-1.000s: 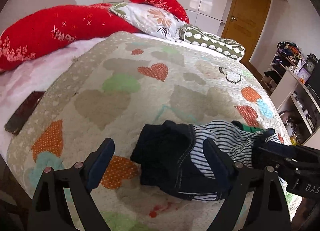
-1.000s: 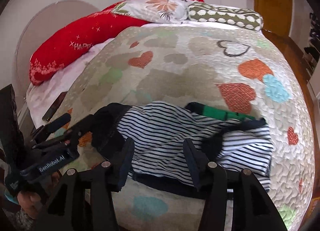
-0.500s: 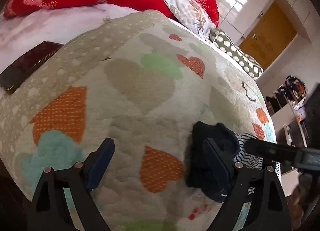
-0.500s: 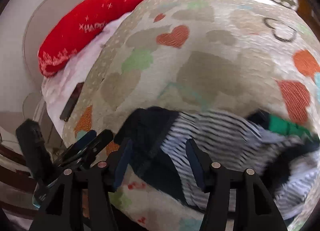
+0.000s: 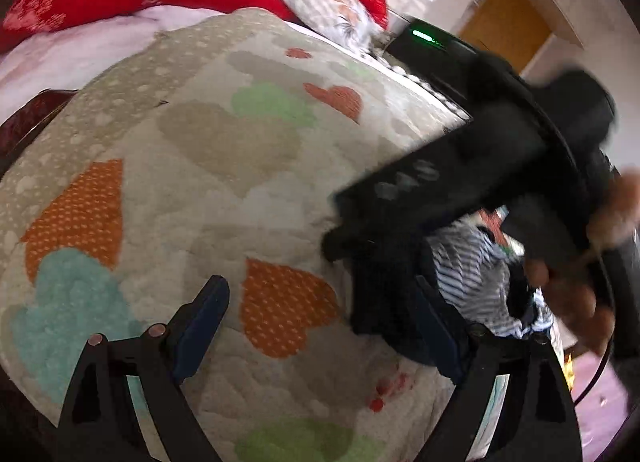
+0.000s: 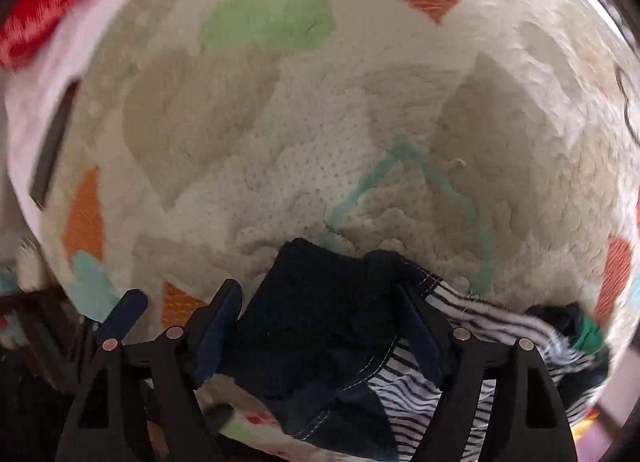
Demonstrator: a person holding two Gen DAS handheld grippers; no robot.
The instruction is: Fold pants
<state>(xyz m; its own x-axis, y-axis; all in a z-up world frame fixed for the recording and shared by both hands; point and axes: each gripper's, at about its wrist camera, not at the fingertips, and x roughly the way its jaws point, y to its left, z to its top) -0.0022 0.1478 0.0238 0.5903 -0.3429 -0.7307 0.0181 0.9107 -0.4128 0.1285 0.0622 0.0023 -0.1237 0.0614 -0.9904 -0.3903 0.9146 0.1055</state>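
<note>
The right tool (image 6: 320,326) has its two dark blue padded fingers (image 6: 218,326) spread wide over a crumpled pair of dark navy pants with a black-and-white striped lining (image 6: 320,322), which lies at the near edge of the bed's cream quilted cover with coloured hearts (image 6: 340,121). Navy cloth fills the gap between the fingers; whether they touch it cannot be told. A second blue-tipped tool (image 6: 126,308) shows at the near left corner. A red pillow (image 6: 36,13) lies at the far left
</note>
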